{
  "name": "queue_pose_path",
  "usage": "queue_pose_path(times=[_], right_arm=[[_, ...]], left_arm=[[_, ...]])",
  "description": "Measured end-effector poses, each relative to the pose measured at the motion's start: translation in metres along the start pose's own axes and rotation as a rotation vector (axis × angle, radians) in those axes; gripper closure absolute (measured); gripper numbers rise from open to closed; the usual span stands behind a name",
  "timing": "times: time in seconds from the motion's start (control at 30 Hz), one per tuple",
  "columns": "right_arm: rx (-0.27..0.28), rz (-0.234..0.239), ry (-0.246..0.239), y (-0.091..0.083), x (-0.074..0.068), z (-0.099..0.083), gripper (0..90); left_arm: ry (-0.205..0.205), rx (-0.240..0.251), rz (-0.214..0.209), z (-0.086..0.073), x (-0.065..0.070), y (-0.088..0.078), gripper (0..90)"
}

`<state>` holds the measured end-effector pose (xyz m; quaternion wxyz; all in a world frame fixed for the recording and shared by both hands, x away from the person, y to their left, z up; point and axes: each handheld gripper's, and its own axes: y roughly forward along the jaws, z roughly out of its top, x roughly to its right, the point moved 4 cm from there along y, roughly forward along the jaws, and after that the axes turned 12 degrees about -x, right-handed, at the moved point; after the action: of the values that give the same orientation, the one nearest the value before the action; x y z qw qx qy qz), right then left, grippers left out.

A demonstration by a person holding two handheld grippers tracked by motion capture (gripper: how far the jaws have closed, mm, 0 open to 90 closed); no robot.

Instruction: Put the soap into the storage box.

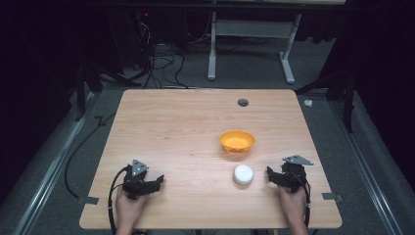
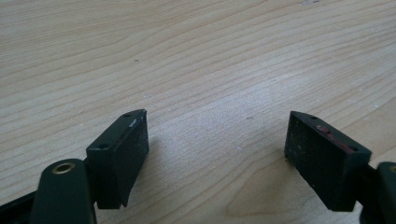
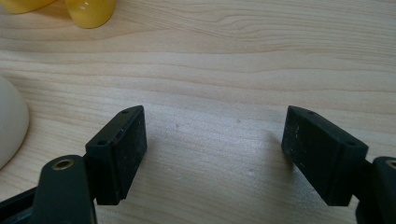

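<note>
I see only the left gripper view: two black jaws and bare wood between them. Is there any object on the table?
Observer: Yes. In the high view a white bowl, upside down, lies near the right gripper.
Operator: Is the right gripper holding it?
Observer: No. In the right gripper view its jaws stand apart over bare wood, and the white bowl sits off to their left, not touched.
Operator: Is there anything else?
Observer: An orange bowl stands upright just beyond the white one, toward the table's middle.
Operator: And where is my left gripper?
Observer: The left gripper rests near the front left edge, far from both bowls.
</note>
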<state>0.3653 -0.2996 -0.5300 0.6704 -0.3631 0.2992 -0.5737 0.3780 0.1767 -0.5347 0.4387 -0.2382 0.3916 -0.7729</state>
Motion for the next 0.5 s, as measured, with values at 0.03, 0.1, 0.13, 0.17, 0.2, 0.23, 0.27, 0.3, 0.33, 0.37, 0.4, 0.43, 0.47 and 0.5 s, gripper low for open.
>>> queue_pose_path(times=[0.03, 0.1, 0.13, 0.17, 0.2, 0.23, 0.27, 0.3, 0.33, 0.37, 0.4, 0.43, 0.47, 0.5], right_arm=[[0.000, 0.000, -0.001, 0.0000, -0.0002, 0.0000, 23.0], [0.001, 0.002, -0.005, 0.0000, -0.0007, 0.0000, 23.0], [0.001, 0.003, -0.006, 0.0000, -0.0008, 0.0000, 23.0], [0.001, 0.003, -0.006, 0.0000, -0.0008, 0.0000, 23.0], [0.002, 0.004, -0.013, 0.0001, -0.0008, 0.0001, 23.0], [0.001, 0.005, -0.013, 0.0001, -0.0009, 0.0001, 22.9], [0.002, 0.006, -0.015, 0.0001, -0.0010, 0.0002, 23.0], [0.002, 0.006, -0.014, 0.0002, -0.0010, 0.0002, 23.0], [0.001, 0.007, -0.015, 0.0002, -0.0010, 0.0002, 23.0], [0.001, 0.007, -0.015, 0.0002, -0.0010, 0.0002, 23.0], [0.001, 0.006, -0.013, 0.0002, -0.0012, 0.0001, 23.0], [0.001, 0.007, -0.014, 0.0002, -0.0011, 0.0002, 22.9], [0.001, 0.010, -0.013, 0.0002, -0.0014, 0.0002, 22.8], [0.001, 0.011, -0.014, 0.0002, -0.0014, 0.0002, 22.7]], left_arm=[[-0.001, 0.000, -0.002, 0.0000, 0.0000, -0.0001, 22.3], [-0.002, 0.002, -0.002, 0.0000, 0.0000, 0.0000, 22.3], [-0.001, 0.001, -0.002, 0.0000, 0.0000, -0.0001, 22.3], [-0.001, 0.001, -0.002, 0.0000, 0.0000, -0.0001, 22.3], [-0.001, 0.000, -0.001, 0.0000, -0.0001, 0.0000, 22.3], [-0.002, 0.001, -0.002, 0.0000, -0.0001, 0.0000, 22.3], [-0.002, 0.002, -0.002, 0.0000, -0.0001, 0.0000, 22.3], [-0.003, 0.001, -0.002, 0.0000, -0.0002, -0.0001, 22.3], [-0.003, 0.001, -0.003, 0.0000, -0.0002, -0.0001, 22.3], [-0.003, 0.001, -0.003, 0.0000, -0.0002, -0.0001, 22.3], [-0.003, 0.002, -0.002, 0.0000, -0.0001, 0.0000, 22.3], [-0.003, 0.003, -0.002, 0.0001, -0.0001, 0.0000, 22.3], [-0.003, 0.003, -0.002, 0.0001, -0.0001, 0.0000, 22.3], [-0.002, 0.003, -0.002, 0.0001, -0.0001, 0.0000, 22.3]])
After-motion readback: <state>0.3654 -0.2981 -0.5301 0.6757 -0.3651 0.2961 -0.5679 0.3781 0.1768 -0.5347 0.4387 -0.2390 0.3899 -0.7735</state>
